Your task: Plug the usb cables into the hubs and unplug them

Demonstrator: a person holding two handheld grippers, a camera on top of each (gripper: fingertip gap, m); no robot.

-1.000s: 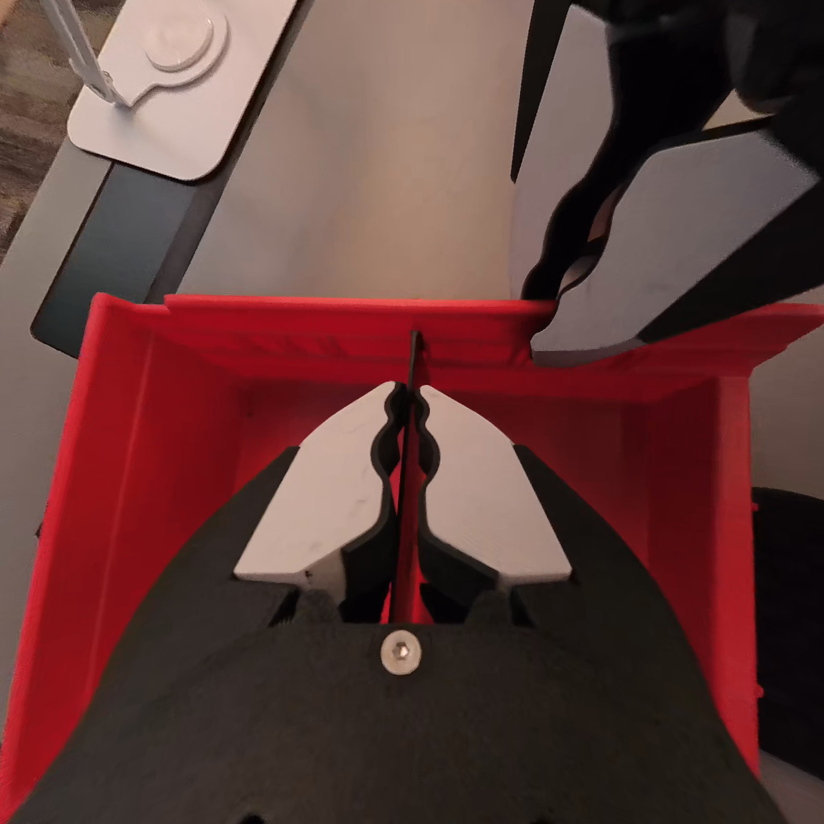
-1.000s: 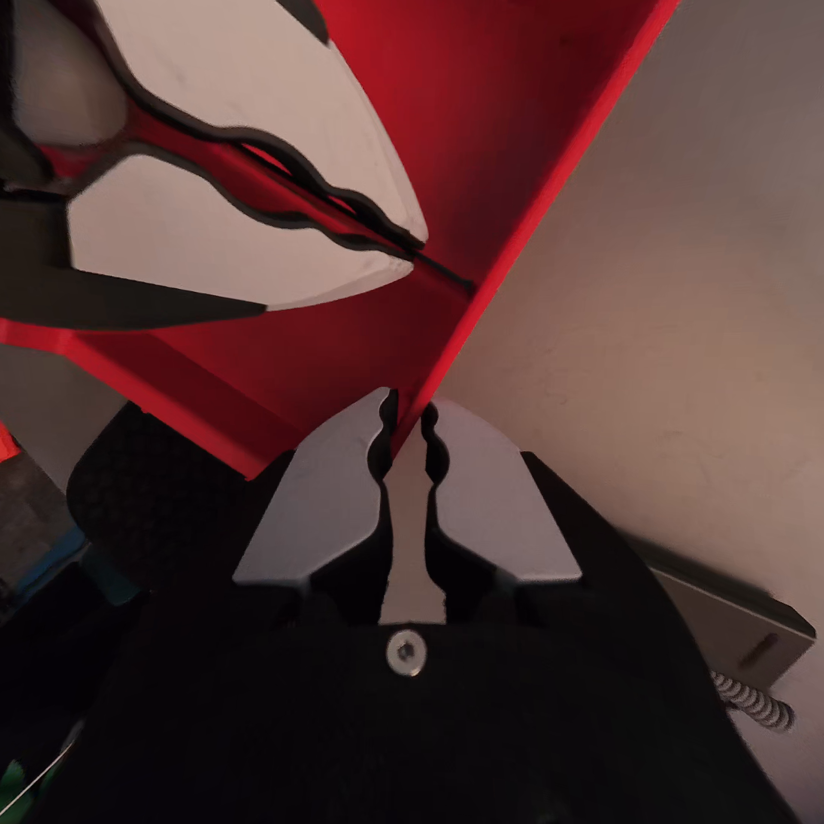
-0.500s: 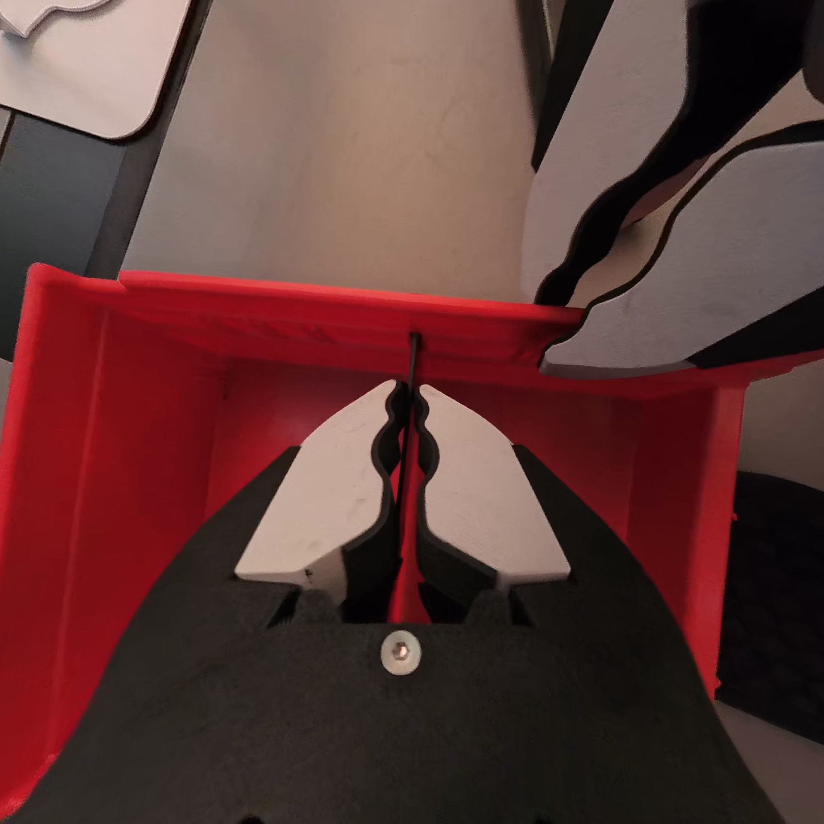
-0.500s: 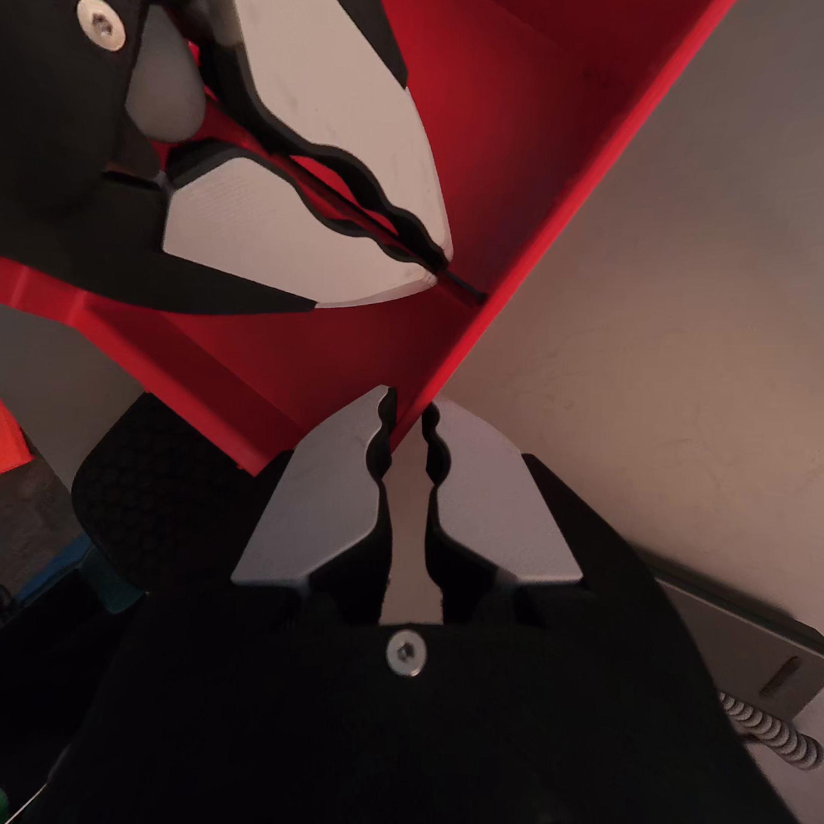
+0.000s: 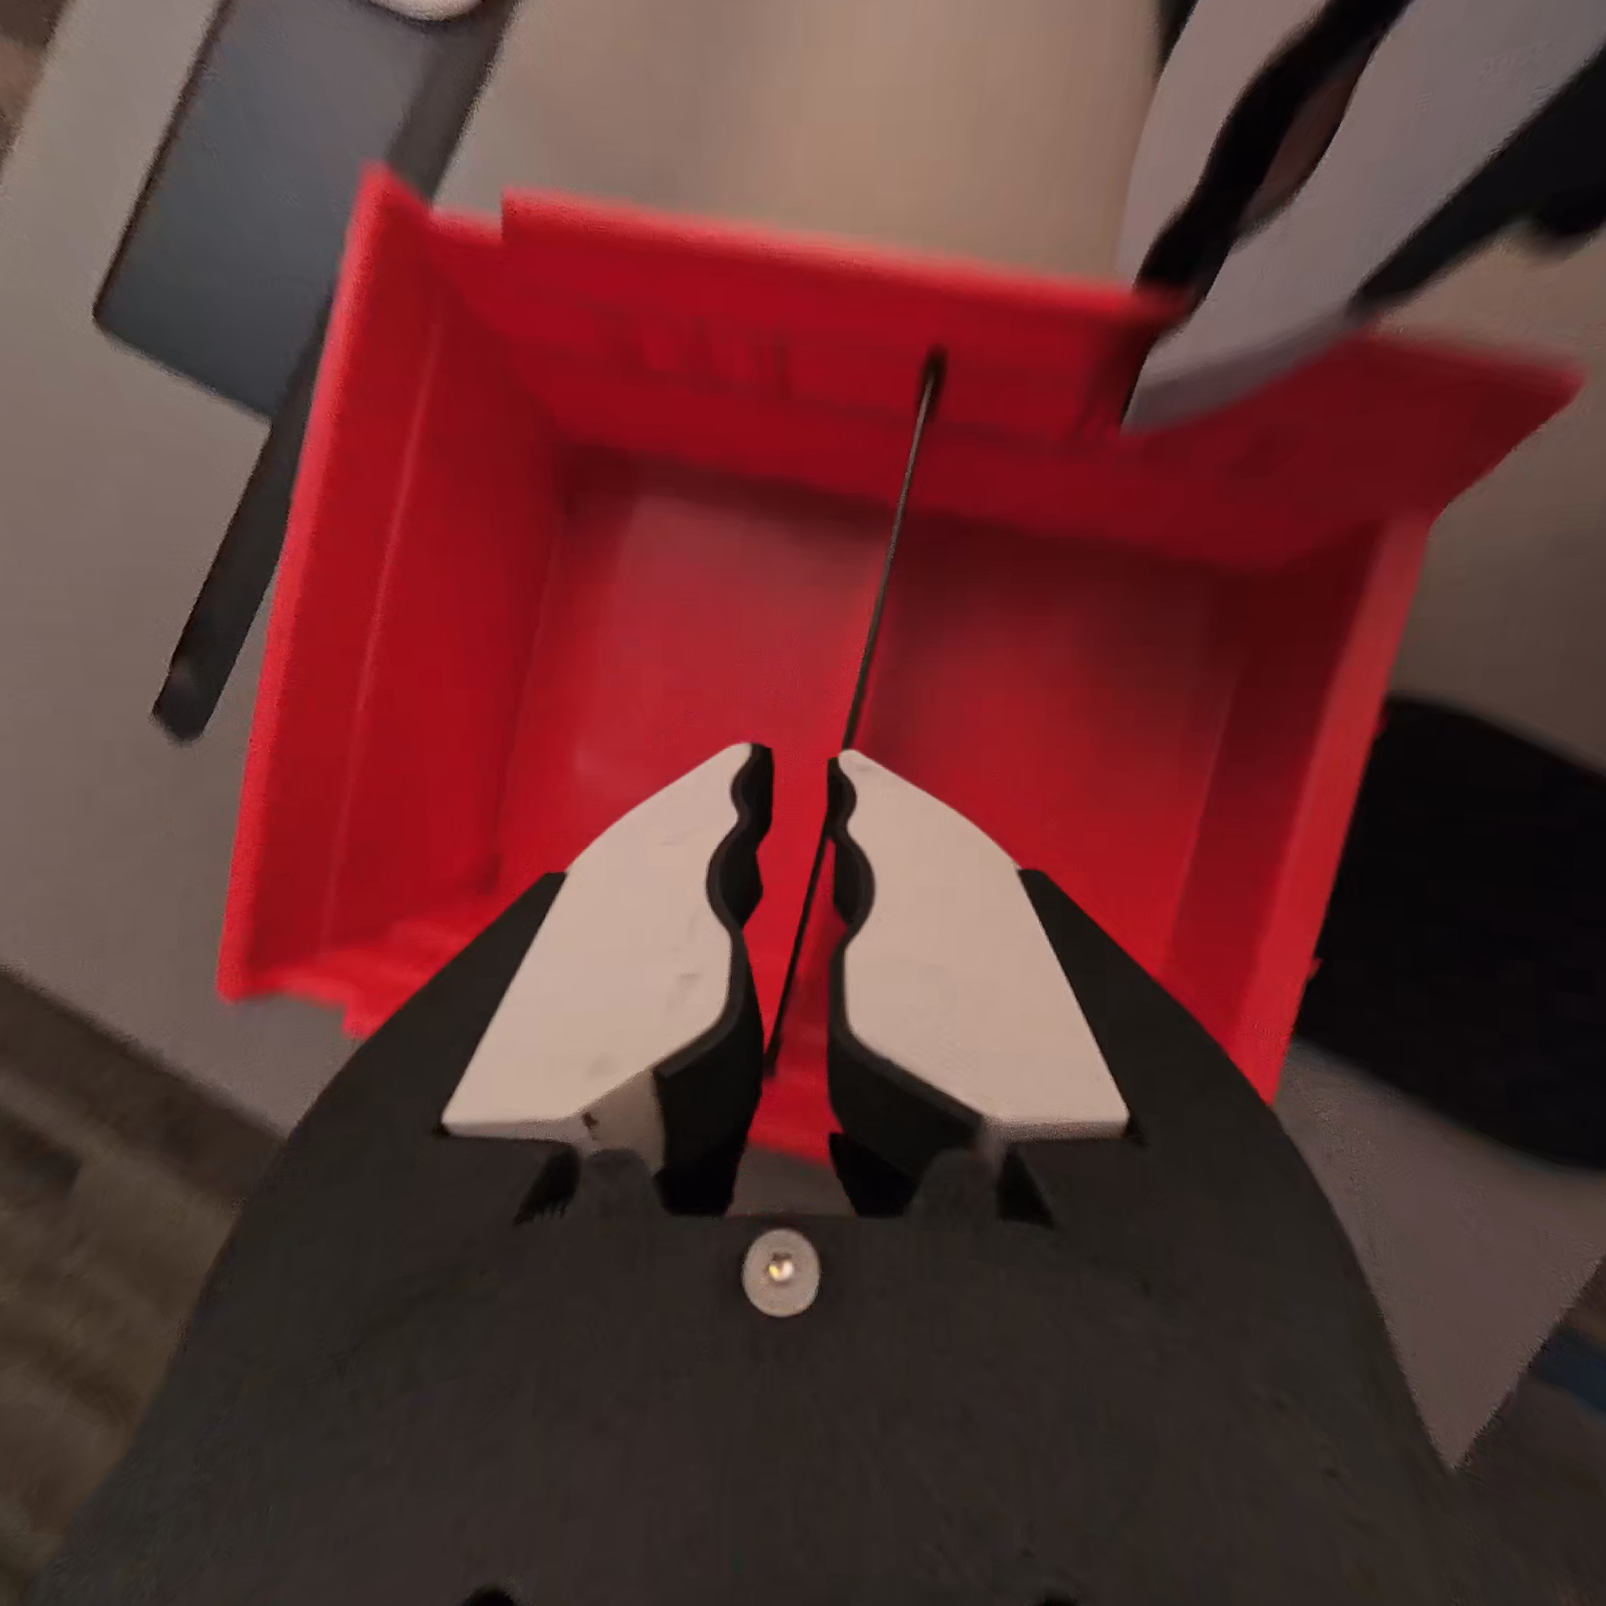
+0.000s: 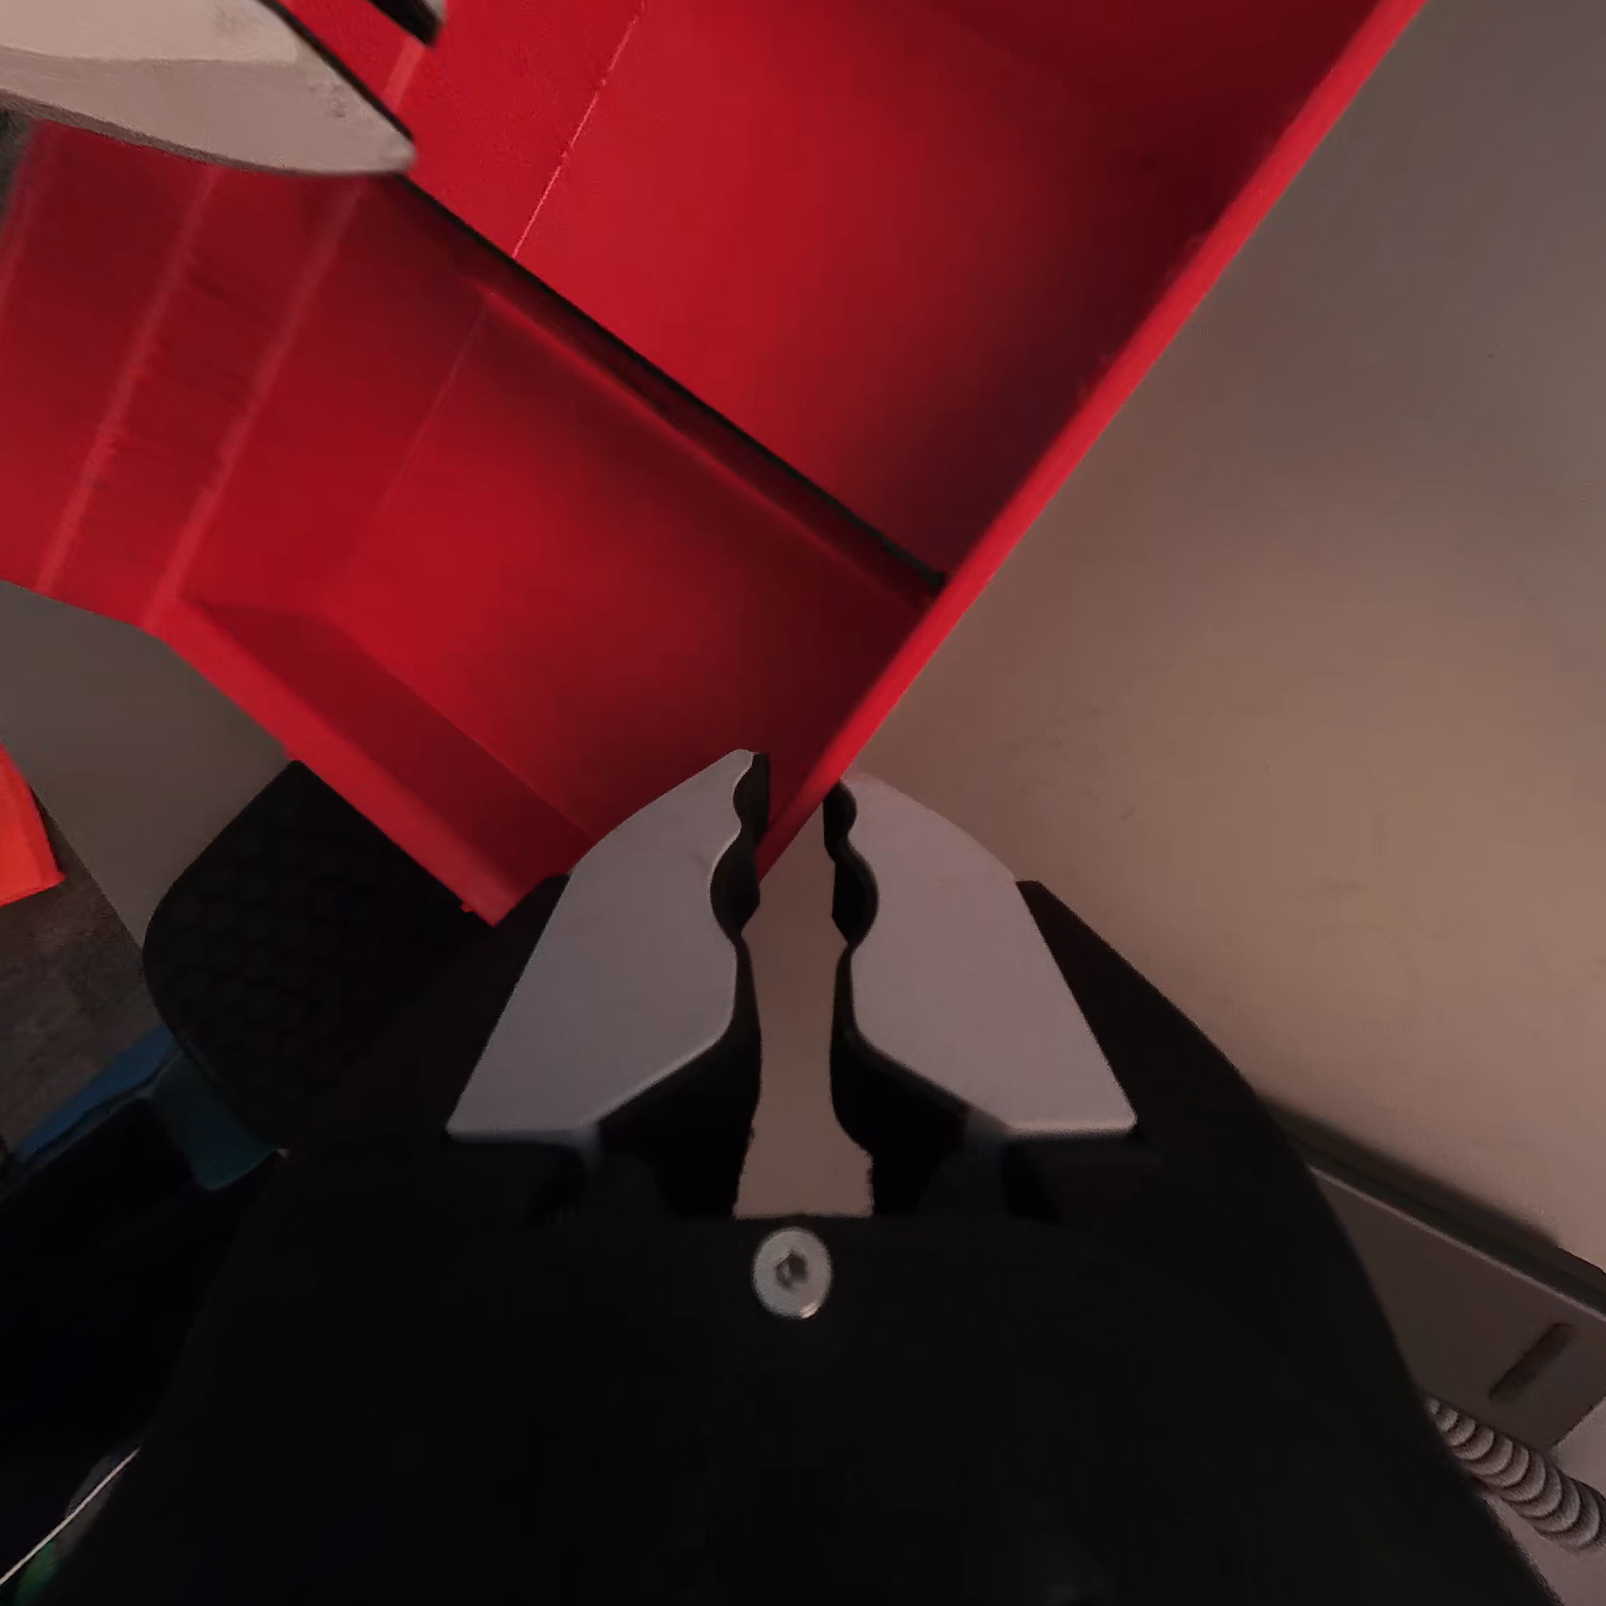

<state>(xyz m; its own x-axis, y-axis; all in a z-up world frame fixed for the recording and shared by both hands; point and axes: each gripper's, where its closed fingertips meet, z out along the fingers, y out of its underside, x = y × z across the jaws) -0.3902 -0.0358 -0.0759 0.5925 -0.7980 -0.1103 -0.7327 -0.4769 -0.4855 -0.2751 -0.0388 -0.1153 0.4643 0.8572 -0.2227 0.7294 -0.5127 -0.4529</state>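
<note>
Through the left wrist view, the left gripper (image 5: 799, 760), with pale grey fingers of matte plastic with wavy black inner pads on a coarse black body, is hanging over a red bin (image 5: 417, 608), a boxy printed tray with faintly ribbed walls. Its jaws are standing slightly apart, and a thin black divider (image 5: 895, 556), seen edge-on like a wire, is running between them from about 6 o'clock up to a small slot in the far wall at 12 o'clock; it is lying close against the right-hand pad, though contact is too blurred to judge. At 2 o'clock the right gripper (image 5: 1156, 348) is sitting on the bin's far rim, smeared by motion. A dark flat slab (image 5: 287, 217) is lying at 10 o'clock on the smooth beige table (image 5: 782, 104). In the right wrist view, the right gripper (image 6: 795, 778) is straddling the bin's thin red rim (image 6: 1086, 417), jaws pinching that wall at the tips. The black divider (image 6: 695, 408) is crossing the glossy red floor toward 3 o'clock, and one pale finger (image 6: 217, 104) of the left gripper is showing at 11 o'clock. At 4 o'clock a grey metal hub (image 6: 1477, 1304) with a braided cable (image 6: 1521, 1495) is resting on the table.
</note>
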